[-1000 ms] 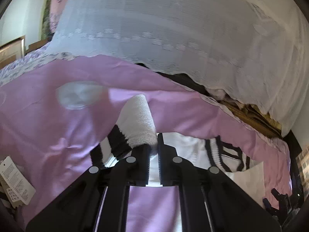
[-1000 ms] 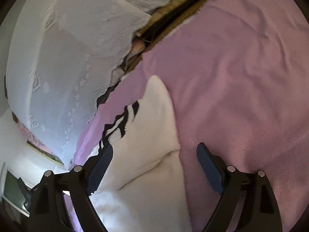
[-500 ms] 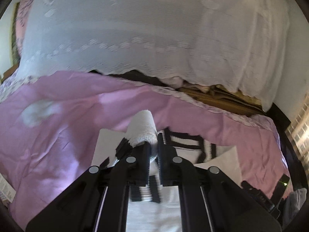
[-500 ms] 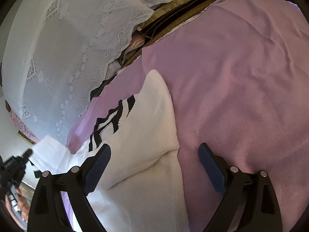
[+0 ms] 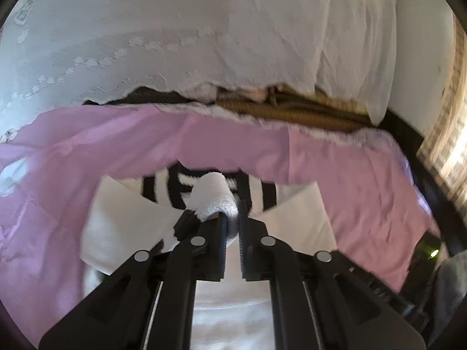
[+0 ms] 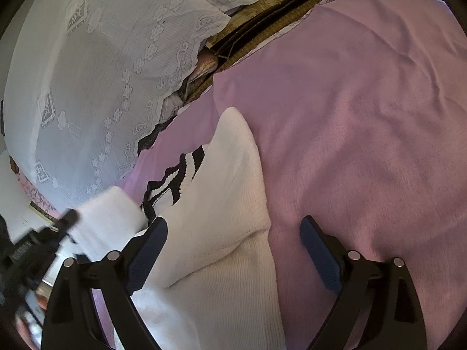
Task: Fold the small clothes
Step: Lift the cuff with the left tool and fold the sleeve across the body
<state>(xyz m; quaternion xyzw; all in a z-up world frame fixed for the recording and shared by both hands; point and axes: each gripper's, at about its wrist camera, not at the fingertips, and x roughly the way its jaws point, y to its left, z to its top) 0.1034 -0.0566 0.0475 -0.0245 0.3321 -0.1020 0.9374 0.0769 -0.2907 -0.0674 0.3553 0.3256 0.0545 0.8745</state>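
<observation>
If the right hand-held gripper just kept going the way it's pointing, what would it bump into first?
Probably the white knitted garment lying on the pink bedcover. The right hand-held gripper is open and angled down at the bed, with the garment's edge between its fingers. Depth is hard to judge, so it might catch the bedcover beside it.

The sweater (image 6: pixel 221 233) is white ribbed knit, nubbly and matt, with black knitted stripes at its trim. It lies on a pink bedsheet (image 6: pixel 364 122) of soft matt woven cloth, faintly creased. Beyond the bedsheet hangs a white lace curtain (image 6: pixel 96 81), sheer, with raised floral embroidery. Both grippers are matt black plastic with shiny metal rivets; the right gripper (image 6: pixel 233 242) has textured blue pads.
</observation>
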